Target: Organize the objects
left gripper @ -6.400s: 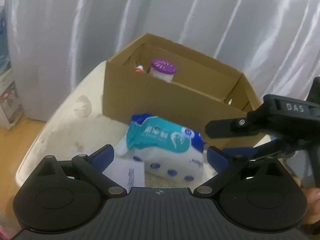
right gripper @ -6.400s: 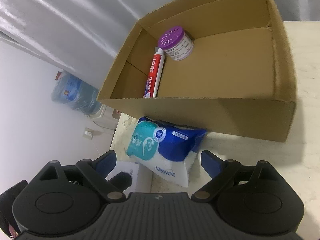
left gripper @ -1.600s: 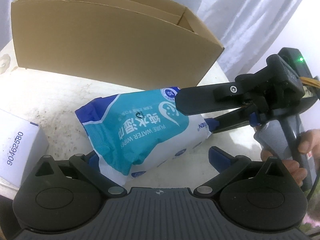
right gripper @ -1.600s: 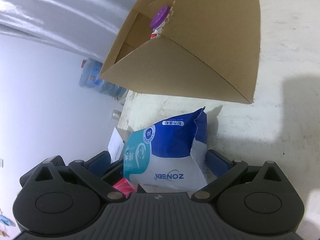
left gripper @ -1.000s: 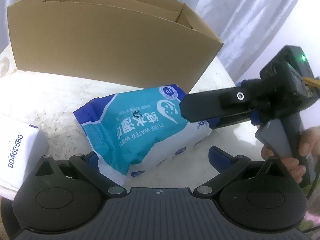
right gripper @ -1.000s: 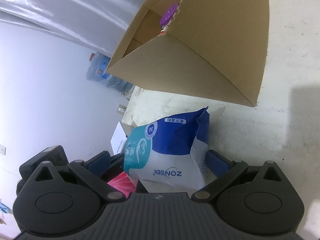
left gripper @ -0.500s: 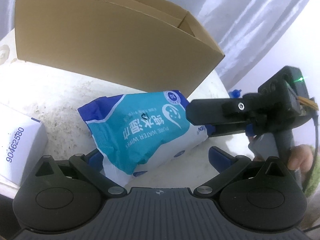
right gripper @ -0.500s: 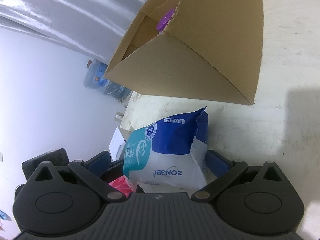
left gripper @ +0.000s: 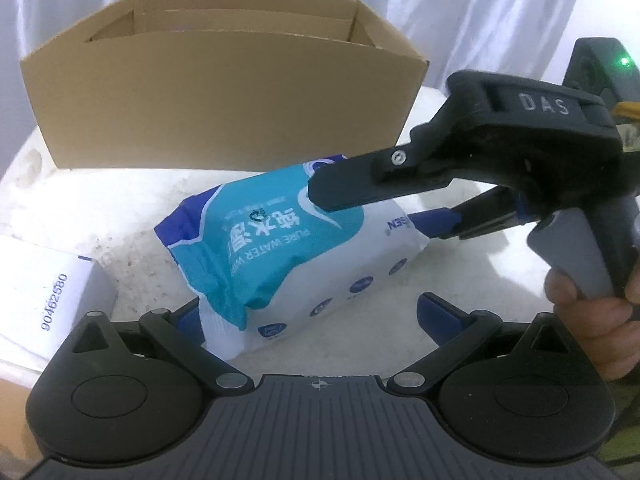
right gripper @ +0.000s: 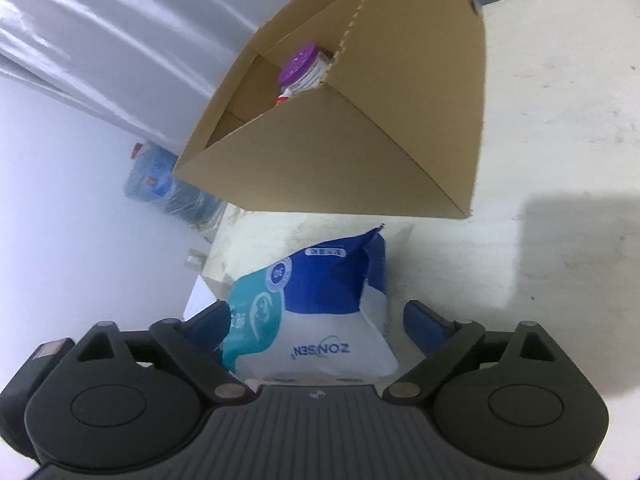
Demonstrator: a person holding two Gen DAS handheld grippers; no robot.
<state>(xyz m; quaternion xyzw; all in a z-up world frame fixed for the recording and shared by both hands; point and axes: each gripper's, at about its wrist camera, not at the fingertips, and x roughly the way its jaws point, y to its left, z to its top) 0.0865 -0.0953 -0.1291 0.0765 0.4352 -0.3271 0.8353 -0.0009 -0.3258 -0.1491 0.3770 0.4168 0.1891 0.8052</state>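
Since half a second ago the right gripper (left gripper: 384,208), spread around one wipes pack (left gripper: 280,248), sits nearer; left gripper (left gripper: 308,316) open, one box (left gripper: 224,100) at 12 o'clock

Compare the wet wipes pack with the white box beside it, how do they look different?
The wet wipes pack is a soft, crinkled teal, blue and white pouch; the white box is rigid and plain, with a printed blue number. The pack sits between the fingers of both the left gripper and the right gripper; the box lies outside them, untouched. Both are out on the table, not in the cardboard box.
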